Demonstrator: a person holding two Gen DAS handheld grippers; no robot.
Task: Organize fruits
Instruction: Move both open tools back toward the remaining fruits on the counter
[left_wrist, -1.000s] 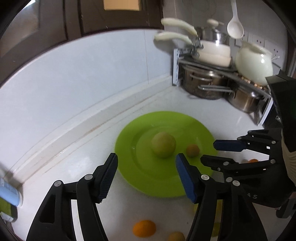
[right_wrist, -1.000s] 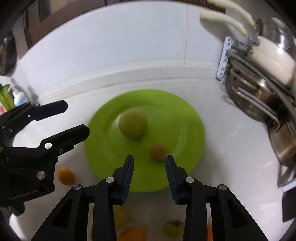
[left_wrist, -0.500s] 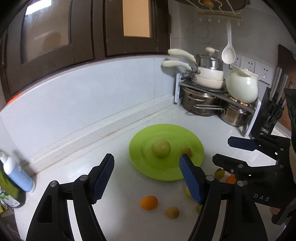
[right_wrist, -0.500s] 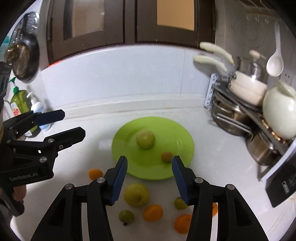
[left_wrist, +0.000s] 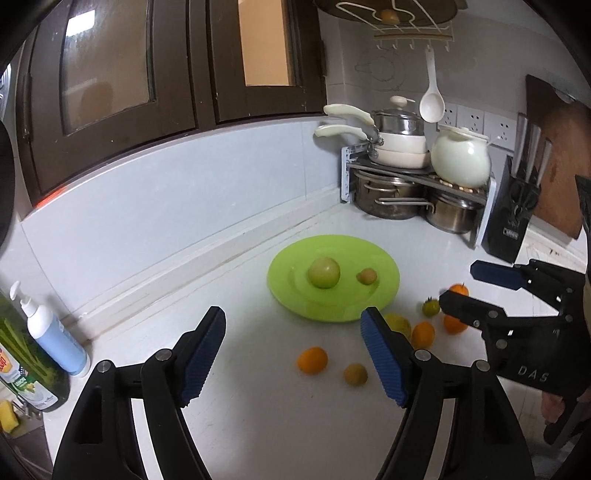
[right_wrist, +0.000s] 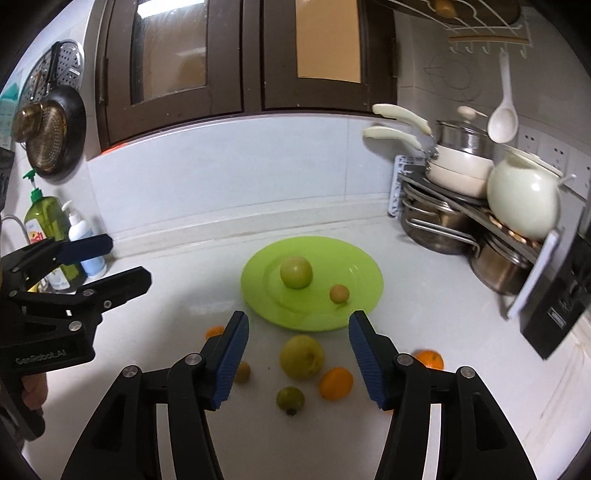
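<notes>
Between picks: both grippers, left (left_wrist: 293, 354) and right (right_wrist: 298, 358), spread and empty. Plate (right_wrist: 365, 269) holds two fruits. Next: pear (right_wrist: 301, 356) at lower centre.

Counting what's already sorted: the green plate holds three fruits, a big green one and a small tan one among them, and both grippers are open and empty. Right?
Not quite: the green plate holds two fruits, the big green one and the small tan one, as the right wrist view shows. The left gripper and right gripper are indeed open and empty.

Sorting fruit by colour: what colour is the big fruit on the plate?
Pale green; the big fruit on the lime-green plate shows best in the right wrist view.
</notes>
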